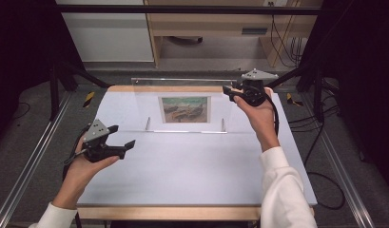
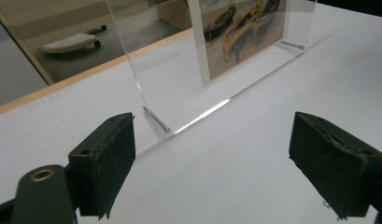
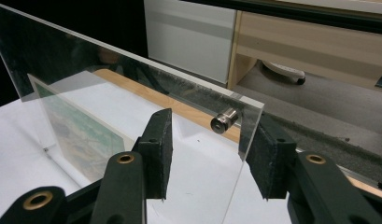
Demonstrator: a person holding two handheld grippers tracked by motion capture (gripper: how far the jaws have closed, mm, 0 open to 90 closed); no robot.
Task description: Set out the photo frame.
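Clear acrylic picture frame upright mid-table, long axis left to right. Right gripper at frame's upper right corner, jaws spread astride the pane; left gripper agape, near lower left corner.

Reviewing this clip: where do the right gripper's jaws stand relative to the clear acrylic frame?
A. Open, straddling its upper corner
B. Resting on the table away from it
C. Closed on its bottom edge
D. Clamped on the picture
A: in the right gripper view, the right gripper has one jaw on each side of the acrylic frame near its corner bolt, with gaps showing.
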